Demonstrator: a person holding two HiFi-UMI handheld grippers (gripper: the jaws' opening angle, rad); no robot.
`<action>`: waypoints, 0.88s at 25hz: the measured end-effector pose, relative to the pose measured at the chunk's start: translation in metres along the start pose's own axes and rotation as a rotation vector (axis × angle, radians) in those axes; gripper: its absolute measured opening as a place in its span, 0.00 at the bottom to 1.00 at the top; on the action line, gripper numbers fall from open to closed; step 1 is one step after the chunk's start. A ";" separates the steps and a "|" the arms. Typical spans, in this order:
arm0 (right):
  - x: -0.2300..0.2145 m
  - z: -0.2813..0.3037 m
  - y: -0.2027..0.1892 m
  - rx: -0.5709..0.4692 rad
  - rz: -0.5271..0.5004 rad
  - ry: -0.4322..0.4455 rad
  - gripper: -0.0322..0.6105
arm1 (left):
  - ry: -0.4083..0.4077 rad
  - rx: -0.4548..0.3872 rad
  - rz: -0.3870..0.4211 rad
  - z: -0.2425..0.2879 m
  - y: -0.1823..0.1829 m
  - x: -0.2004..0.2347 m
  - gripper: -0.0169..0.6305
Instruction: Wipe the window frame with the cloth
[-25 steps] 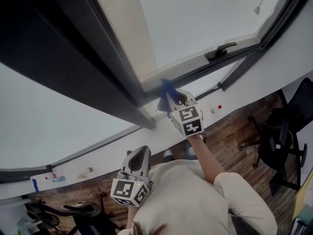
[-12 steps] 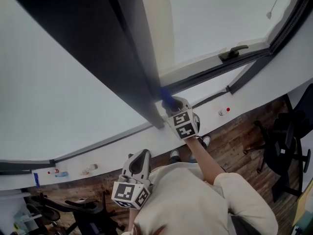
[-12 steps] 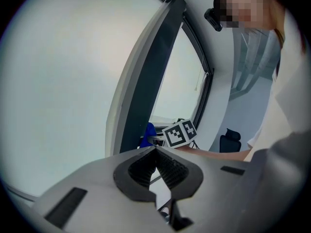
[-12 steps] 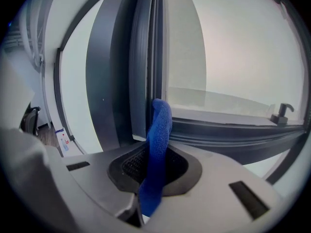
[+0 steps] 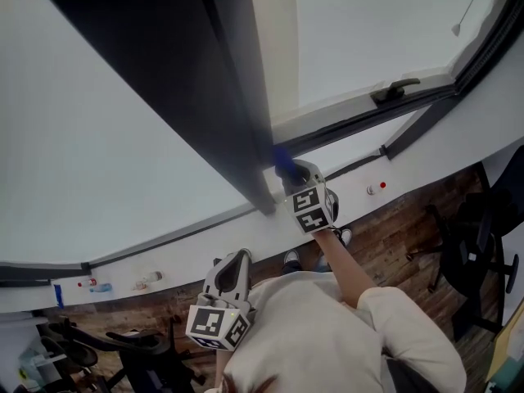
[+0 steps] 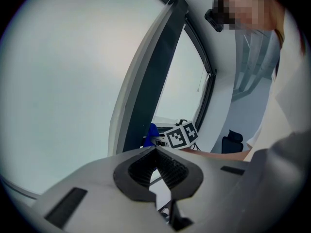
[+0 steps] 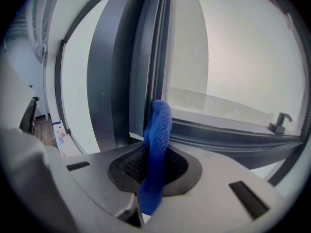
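Blue cloth [image 7: 156,144], clamped in the right gripper [image 5: 293,173], presses the window frame [image 5: 246,129] at its lower corner, arm outstretched. The left gripper [image 5: 236,262] hangs closed and empty by the chest. A second ago the cloth sat farther right along the rail.

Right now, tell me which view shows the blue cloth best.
The right gripper view: the blue woven cloth stands large and centred, clamped in the right gripper, its tip at the dark window frame. The head view shows a small blue patch; the left gripper view, a distant sliver.
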State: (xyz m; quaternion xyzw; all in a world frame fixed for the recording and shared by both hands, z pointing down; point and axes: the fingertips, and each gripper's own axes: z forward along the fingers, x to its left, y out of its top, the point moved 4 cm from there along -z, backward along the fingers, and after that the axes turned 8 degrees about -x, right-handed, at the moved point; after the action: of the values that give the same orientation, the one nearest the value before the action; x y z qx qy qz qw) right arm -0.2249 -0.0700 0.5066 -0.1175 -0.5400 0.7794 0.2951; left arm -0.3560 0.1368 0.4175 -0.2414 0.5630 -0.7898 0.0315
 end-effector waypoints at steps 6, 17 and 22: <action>-0.002 0.000 0.003 0.003 0.006 0.011 0.13 | -0.007 -0.006 -0.005 0.007 0.000 -0.006 0.04; -0.005 -0.003 0.010 -0.032 0.020 0.050 0.13 | -0.015 -0.010 -0.011 0.020 0.001 -0.013 0.04; -0.006 -0.002 0.011 -0.024 -0.019 0.057 0.13 | -0.013 -0.020 -0.016 0.023 0.003 -0.015 0.04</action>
State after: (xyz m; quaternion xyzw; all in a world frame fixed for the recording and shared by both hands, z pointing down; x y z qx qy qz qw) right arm -0.2226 -0.0744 0.4948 -0.1379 -0.5418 0.7664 0.3165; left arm -0.3334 0.1205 0.4156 -0.2513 0.5685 -0.7829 0.0262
